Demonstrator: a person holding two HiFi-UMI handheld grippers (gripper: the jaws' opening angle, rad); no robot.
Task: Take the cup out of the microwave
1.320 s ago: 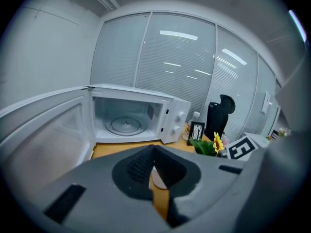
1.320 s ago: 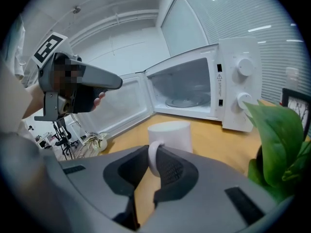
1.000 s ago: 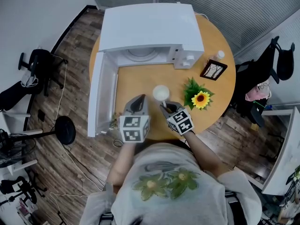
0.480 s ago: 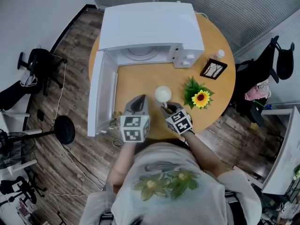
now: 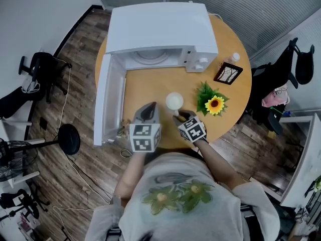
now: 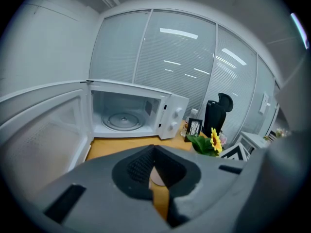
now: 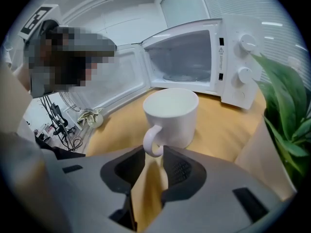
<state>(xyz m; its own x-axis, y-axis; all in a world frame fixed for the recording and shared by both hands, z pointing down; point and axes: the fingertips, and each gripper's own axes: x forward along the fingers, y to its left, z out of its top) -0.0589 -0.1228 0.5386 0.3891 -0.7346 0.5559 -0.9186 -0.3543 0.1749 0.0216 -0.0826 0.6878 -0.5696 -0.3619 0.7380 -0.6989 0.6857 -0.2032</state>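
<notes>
The white cup (image 5: 174,101) stands upright on the round wooden table (image 5: 145,87), in front of the open, empty microwave (image 5: 160,29). My right gripper (image 5: 177,115) is just behind the cup, its jaws opening. The cup's handle (image 7: 152,142) is between them with a gap on one side, the cup (image 7: 171,115) resting on the table. Left of it, my left gripper (image 5: 149,107) hovers over the table with its tips together and nothing in them. In the left gripper view the left gripper (image 6: 154,149) faces the microwave (image 6: 126,115) and its glass turntable.
The microwave door (image 5: 108,102) swings out to the left, along the table's edge. A potted sunflower (image 5: 214,106) stands right of the cup, with a small photo frame (image 5: 228,74) and a bottle (image 5: 234,58) behind it. Office chairs stand around the table.
The right gripper has shifted slightly with the cup, which now sits a touch closer to me. The left gripper has not moved.
</notes>
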